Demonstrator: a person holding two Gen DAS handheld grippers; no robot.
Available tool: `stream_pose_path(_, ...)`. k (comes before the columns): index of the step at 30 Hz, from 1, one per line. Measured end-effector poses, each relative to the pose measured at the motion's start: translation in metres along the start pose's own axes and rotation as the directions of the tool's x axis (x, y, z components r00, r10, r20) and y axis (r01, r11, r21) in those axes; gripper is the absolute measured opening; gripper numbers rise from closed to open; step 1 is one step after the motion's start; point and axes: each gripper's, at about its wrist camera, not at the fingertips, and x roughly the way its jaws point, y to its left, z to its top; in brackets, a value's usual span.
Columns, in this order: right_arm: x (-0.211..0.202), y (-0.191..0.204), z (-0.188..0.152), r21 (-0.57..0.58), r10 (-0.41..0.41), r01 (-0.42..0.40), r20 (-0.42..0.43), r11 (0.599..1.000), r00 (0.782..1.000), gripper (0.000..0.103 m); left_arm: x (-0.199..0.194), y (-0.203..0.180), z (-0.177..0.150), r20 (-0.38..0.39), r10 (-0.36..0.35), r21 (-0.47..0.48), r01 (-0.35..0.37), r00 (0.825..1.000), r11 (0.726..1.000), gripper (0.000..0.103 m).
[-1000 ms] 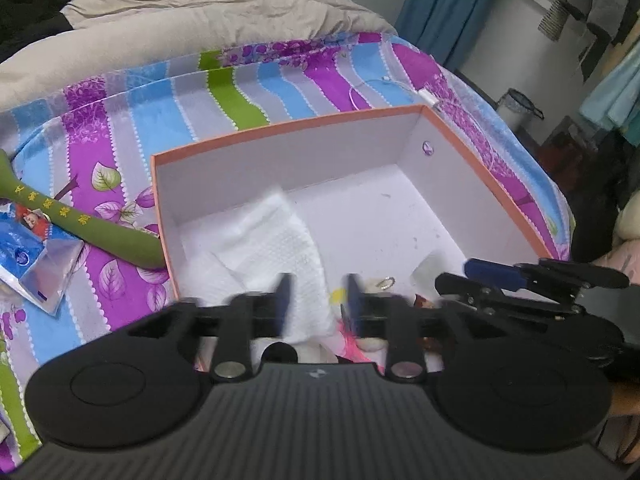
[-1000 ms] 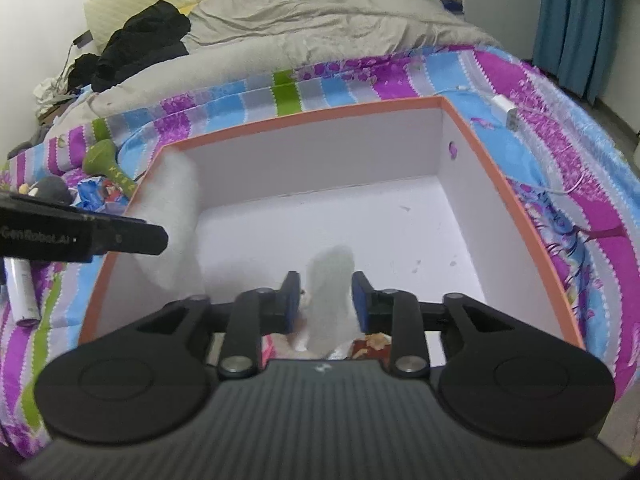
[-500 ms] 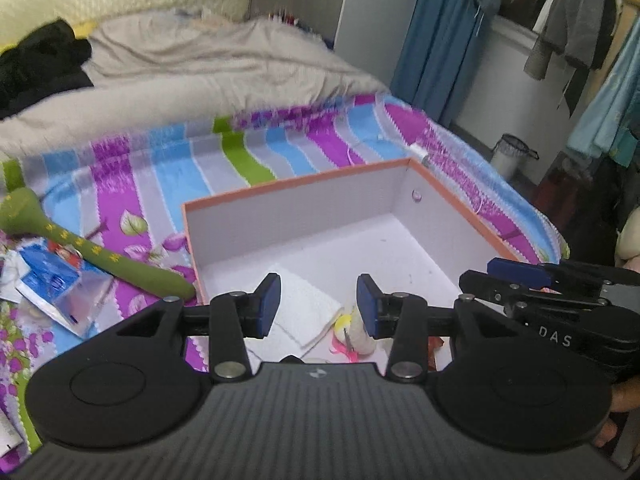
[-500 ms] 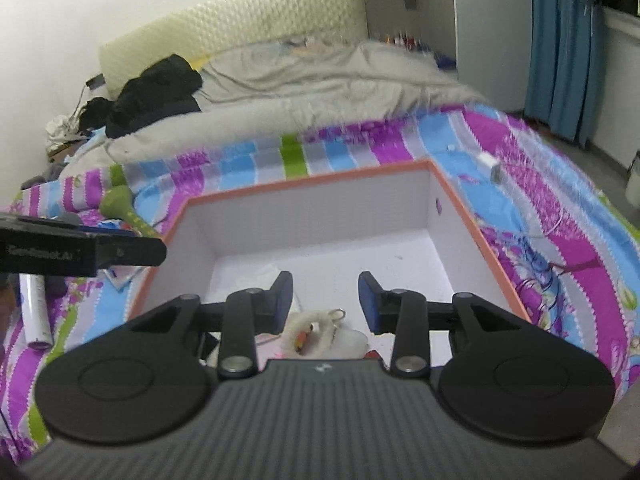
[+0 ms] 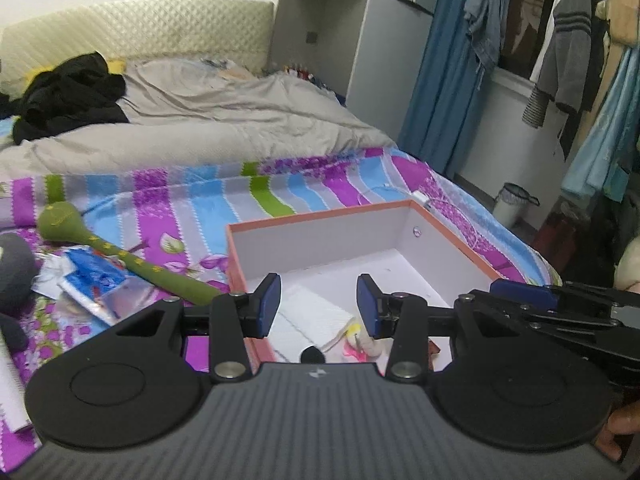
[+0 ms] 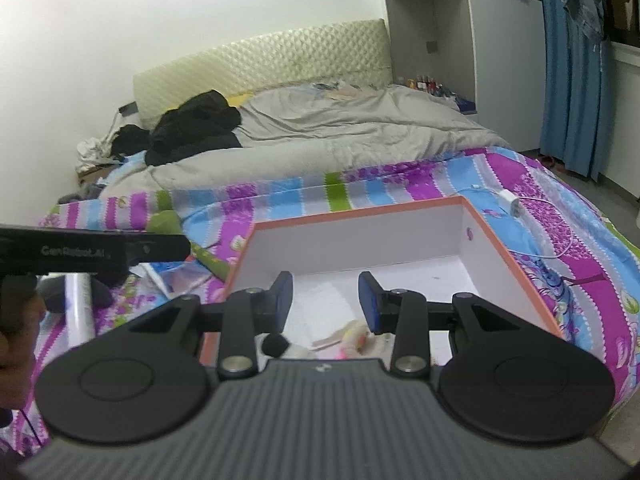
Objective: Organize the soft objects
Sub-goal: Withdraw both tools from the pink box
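Bedroom, plain white wall [image 6: 192,20]. Cream quilted padded headboard [image 6: 280,56] against it. Bed has a rumpled grey duvet [image 5: 224,120] at the head end, striped purple-blue-green floral sheet [image 5: 328,184] at the foot. Grey tall wardrobe cabinet [image 5: 360,40] beside the bed, blue full-length curtain [image 6: 576,80] right of it. Clothes hanging on a rail [image 5: 568,40]; small wire-mesh waste bin [image 5: 510,204] on the floor below.

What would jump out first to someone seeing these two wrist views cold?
The orange-rimmed box with white walls, sitting on the striped purple-and-blue bedspread in the middle of both views, with a white cloth and small plush bits at its near end. Both the left gripper and right gripper hang open and empty above it. Left of the box lies a long green plush toy.
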Motion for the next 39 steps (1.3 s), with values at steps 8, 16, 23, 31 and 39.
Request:
stream_pose_path(8,-0.024,0.026,-0.016,0.003,0.024,-0.024,0.007,1.000,1.000,0.039,-0.054,0.025,-0.027,0.052,0.034,-0.076,-0.030,0.998,0.997,0.048)
stream_pose_path(16,-0.042,0.058,-0.032,-0.018,0.054,-0.054,0.007,0.998,0.999,0.039,-0.104,0.051,-0.060,0.073,0.086,-0.140,-0.075,0.994,0.987,0.048)
stream_pose_path(23,-0.052,0.086,-0.042,-0.039,0.088,-0.088,0.005,0.995,0.996,0.039,-0.138,0.070,-0.090,0.075,0.125,-0.180,-0.109,0.989,0.977,0.048)
stream_pose_path(31,-0.056,0.115,-0.054,-0.082,0.150,-0.150,-0.014,0.985,0.989,0.039,-0.166,0.085,-0.115,0.074,0.203,-0.220,-0.183,0.976,0.958,0.048)
stream_pose_path(39,-0.052,0.139,-0.078,-0.127,0.210,-0.216,-0.061,0.968,0.976,0.039,-0.180,0.097,-0.144,0.061,0.264,-0.271,-0.239,0.963,0.933,0.048)
